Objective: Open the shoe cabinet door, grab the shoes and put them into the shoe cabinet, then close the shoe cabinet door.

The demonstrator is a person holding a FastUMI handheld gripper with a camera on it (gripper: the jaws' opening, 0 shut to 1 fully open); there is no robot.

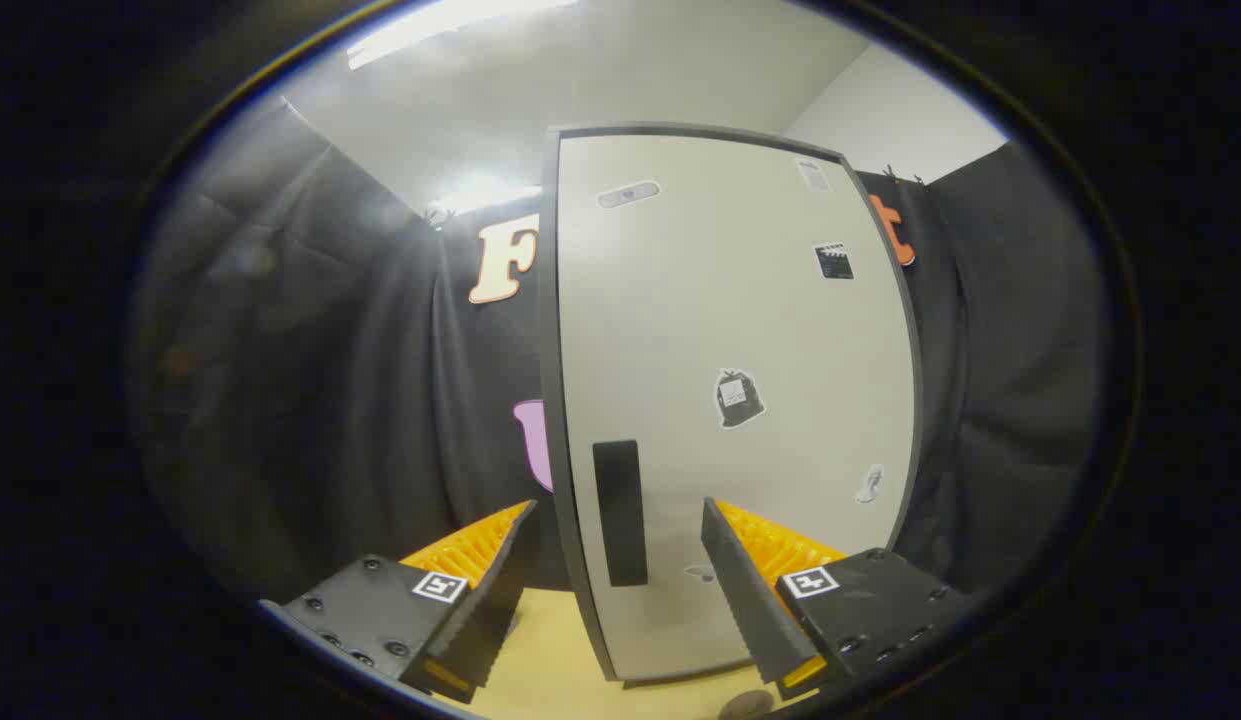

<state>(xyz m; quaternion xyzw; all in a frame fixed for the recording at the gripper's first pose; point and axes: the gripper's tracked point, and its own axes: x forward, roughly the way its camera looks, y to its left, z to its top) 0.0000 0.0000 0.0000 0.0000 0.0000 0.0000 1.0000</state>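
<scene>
Hand-held gripper [616, 525] faces the tall off-white shoe cabinet door with dark grey edging [740, 330], its 2 fingers spread wide apart, gripping nothing. The flat black rectangular door handle [620, 512] stands upright near the door's left edge, low on the panel, and sits in the gap between the 2 fingers, nearer the left one; touching or not, cannot tell. The right finger [745, 590] overlaps the lower part of the door panel, the left finger [480, 590] lies off the door's left edge, over the black cloth booth wall [350, 400]. Door looks shut or close to it; cabinet inside is hidden behind the panel.

Several small stickers on the door: 1 dark bag-shaped sticker [739, 397] mid-panel, 1 small black clapperboard-like sticker [833, 261] higher toward the right edge, 1 grey oval sticker [628, 194] near the top left, 1 pale sticker [869, 483] low by the right edge. Details too small to tell.

Light wooden surface [560, 640] runs under the door's bottom edge, between the fingers. Black cloth hangs on both sides of the cabinet. White ceiling with a bright strip light [450, 30] above
</scene>
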